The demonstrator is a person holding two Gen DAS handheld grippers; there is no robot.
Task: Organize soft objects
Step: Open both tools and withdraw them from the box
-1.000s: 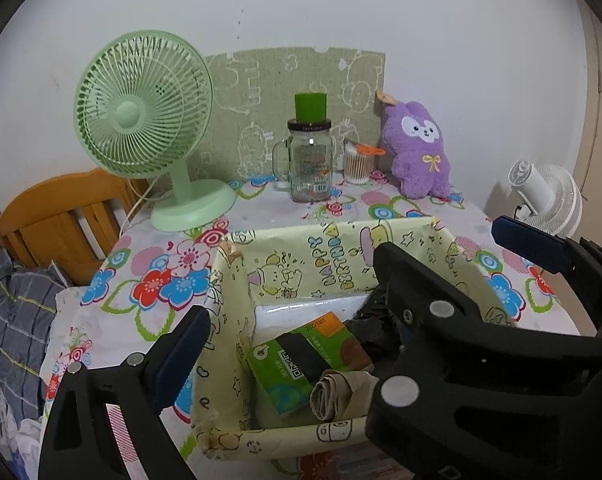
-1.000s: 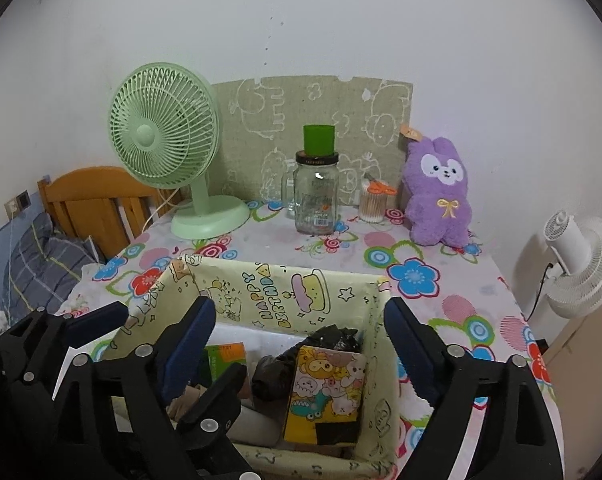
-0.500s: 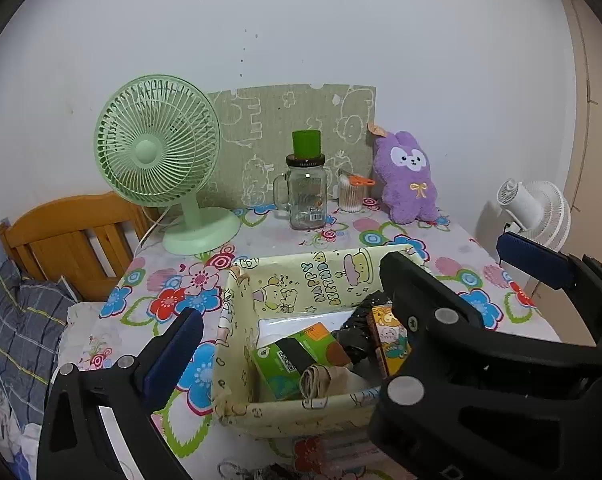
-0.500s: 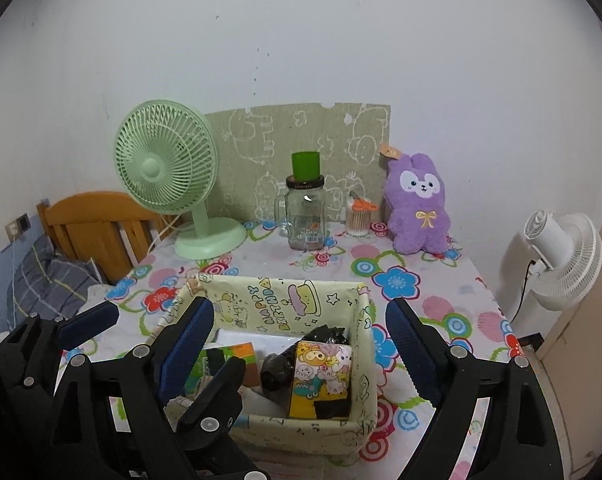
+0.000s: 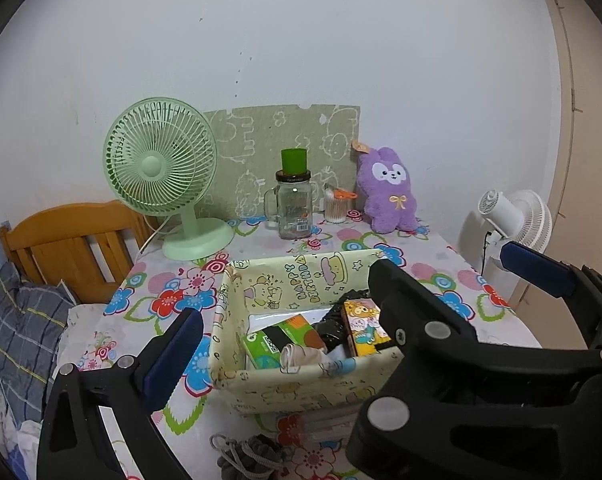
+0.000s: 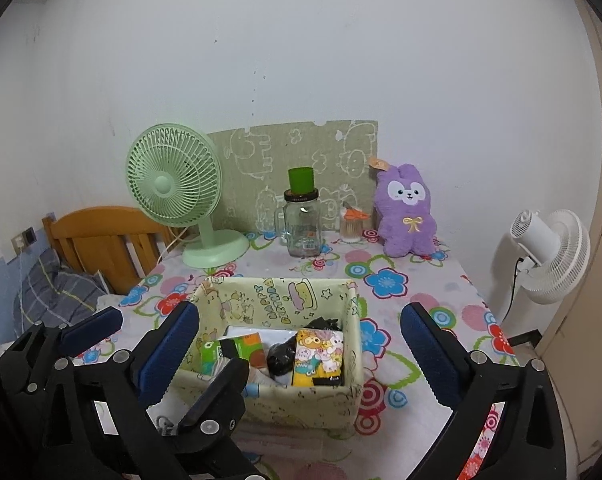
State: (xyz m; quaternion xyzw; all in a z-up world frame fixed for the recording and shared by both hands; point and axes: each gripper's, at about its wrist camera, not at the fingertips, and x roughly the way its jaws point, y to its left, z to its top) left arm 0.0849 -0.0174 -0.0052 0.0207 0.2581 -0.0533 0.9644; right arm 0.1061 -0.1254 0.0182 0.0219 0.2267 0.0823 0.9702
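Both grippers hang above the near edge of the worktop point(image 6: 453, 280), which has a flowery cloth on it. The left gripper point(image 5: 341, 292) has its fingers spread wide apart and holds nothing. The right gripper point(image 6: 301, 344) is just as wide open and holds nothing too. Between and below them sits a soft yellow cloth box point(image 6: 277, 300) with cartoon pictures on it. Inside it are a green tissue pack point(image 5: 279, 340), a yellow pack with cartoon animals point(image 6: 319, 358), a black crumpled thing point(image 6: 281, 360) and a beige rolled cloth point(image 5: 301, 354). At the back of the worktop, near the wall and well apart from the box, a purple plush bunny point(image 6: 407, 212) stands upright. It stands just beside a small jar of sticks point(image 6: 351, 224), with a glass mug point(image 6: 301, 228) and a green fan point(image 6: 177, 200) further along. A grey puffy thing with a cord point(image 5: 253, 454) lies on the worktop in front of the box, close to the left gripper. I think the bunny and the puffy thing are what is left to put away. The bunny looks light and squishy, so it should not slip or break. A pinch around its fat middle would hold best; an ear might just flop. The glass mug nearby could tip if bumped.
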